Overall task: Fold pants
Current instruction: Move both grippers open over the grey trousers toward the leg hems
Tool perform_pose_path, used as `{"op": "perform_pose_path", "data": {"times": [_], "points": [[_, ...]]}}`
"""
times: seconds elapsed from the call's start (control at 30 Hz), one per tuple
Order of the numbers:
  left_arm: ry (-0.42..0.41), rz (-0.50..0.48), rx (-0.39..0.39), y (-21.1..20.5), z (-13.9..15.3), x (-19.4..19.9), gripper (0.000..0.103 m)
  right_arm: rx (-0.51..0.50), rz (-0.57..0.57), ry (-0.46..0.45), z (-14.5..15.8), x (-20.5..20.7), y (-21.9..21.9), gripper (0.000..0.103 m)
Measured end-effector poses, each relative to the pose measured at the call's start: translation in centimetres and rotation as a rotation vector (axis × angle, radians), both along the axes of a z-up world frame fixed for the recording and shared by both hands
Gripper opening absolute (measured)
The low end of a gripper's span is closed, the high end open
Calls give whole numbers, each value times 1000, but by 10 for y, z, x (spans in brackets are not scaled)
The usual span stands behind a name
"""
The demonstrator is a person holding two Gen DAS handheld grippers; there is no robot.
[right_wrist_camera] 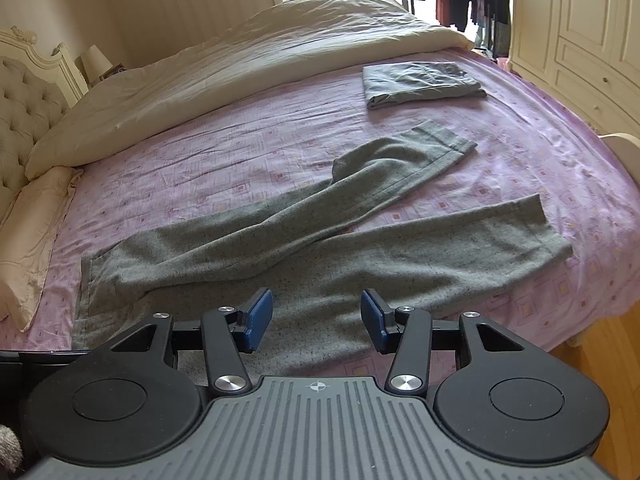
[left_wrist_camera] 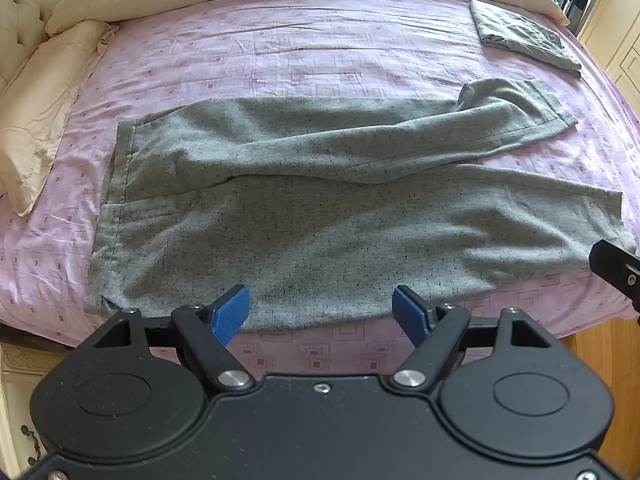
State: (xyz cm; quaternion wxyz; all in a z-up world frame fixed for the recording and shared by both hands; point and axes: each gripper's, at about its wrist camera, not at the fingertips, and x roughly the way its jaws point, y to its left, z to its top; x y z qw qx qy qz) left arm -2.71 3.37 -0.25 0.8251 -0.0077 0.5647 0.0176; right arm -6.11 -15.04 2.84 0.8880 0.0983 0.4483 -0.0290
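We see a pair of grey pants (left_wrist_camera: 320,208) spread across a bed (left_wrist_camera: 280,52) with a pink patterned sheet. The waistband lies to the left, near a cream pillow (left_wrist_camera: 36,120), and the two legs run to the right. The far leg is crumpled and slants away, its cuff partly turned over; the near leg lies flatter, close to the bed's front edge.

Our left claw (left_wrist_camera: 320,314) hangs above the near edge of the pants, its blue pads spread wide and holding nothing. Our right claw (right_wrist_camera: 316,318) is likewise spread apart over the near leg, gripping nothing.

Beyond the pants, toward the far right of the bed, a second grey garment (right_wrist_camera: 420,82) lies neatly folded. A cream duvet (right_wrist_camera: 260,60) is bunched along the bed's far side. White cupboards (right_wrist_camera: 580,40) stand at the right.
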Motion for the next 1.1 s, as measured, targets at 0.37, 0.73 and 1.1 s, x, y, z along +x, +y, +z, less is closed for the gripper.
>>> {"op": "perform_pose_path", "data": {"times": [0.37,0.73,1.1], "points": [[24,22,-19,5,-14,29,76,16,-31,32,-15,24,-12,47],[65,113,8,-17,-34,99,76,-11,-106,88,-54,112,-93,47],[77,211,15,-61,-48,171,76,-26,-188,177,-112,237,-215,47]]}}
